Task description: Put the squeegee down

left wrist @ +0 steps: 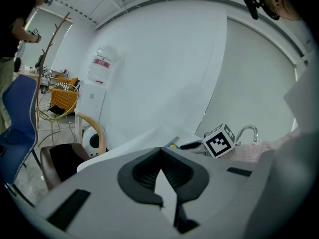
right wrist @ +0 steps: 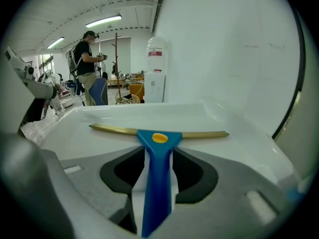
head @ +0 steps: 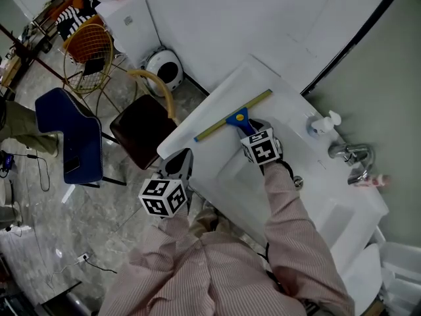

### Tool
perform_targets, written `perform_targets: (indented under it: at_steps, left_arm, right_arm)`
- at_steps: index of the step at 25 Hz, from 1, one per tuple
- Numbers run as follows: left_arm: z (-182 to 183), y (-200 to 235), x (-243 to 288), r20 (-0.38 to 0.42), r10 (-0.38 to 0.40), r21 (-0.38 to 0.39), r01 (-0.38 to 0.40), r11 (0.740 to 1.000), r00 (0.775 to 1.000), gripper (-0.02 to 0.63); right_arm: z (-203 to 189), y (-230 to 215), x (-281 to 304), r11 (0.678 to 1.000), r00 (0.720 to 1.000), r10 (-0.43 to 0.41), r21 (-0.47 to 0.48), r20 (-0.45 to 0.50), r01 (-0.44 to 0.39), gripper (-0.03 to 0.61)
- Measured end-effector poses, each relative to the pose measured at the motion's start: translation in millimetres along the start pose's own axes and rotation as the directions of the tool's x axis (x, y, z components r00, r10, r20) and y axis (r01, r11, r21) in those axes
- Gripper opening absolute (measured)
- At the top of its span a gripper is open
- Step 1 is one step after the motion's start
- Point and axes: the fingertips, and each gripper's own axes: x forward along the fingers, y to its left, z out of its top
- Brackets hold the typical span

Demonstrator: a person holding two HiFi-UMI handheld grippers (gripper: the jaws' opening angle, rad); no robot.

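Observation:
The squeegee (head: 233, 120) has a blue handle and a long yellow blade, and it lies flat on the white sink counter (head: 256, 78). In the right gripper view the squeegee (right wrist: 157, 133) has its blade across the counter and its handle running back between my jaws. My right gripper (head: 250, 129) is open, with thin gaps either side of the handle, so the pads do not press on it. My left gripper (head: 181, 162) hovers off the counter's front left edge. Seen in its own view, the left gripper (left wrist: 160, 152) is shut with nothing in it.
A faucet (head: 352, 153) and a soap dispenser (head: 322, 122) stand at the counter's right. The basin (head: 230, 170) lies below my right hand. A brown chair (head: 141, 127), a blue chair (head: 72, 133) and a yellow wire chair (head: 89, 48) stand on the floor at left. A person (right wrist: 89, 66) stands far off.

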Motion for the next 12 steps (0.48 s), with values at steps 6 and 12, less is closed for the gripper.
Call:
perform_targets:
  at_steps: [6, 12]
  left_arm:
    - [5, -8, -3, 0.017, -0.017, 0.007, 0.017, 1.000, 1.000, 0.001]
    - [12, -21, -6, 0.040, -0.039, 0.025, 0.038, 0.999, 0.998, 0.000]
  right_arm:
    - [18, 2, -22, 1.000, 0.996, -0.022, -0.002, 0.086, 0.023, 0.160]
    - [32, 5, -57, 0.998, 0.980, -0.042, 0.047, 0.196, 0.033, 0.089]
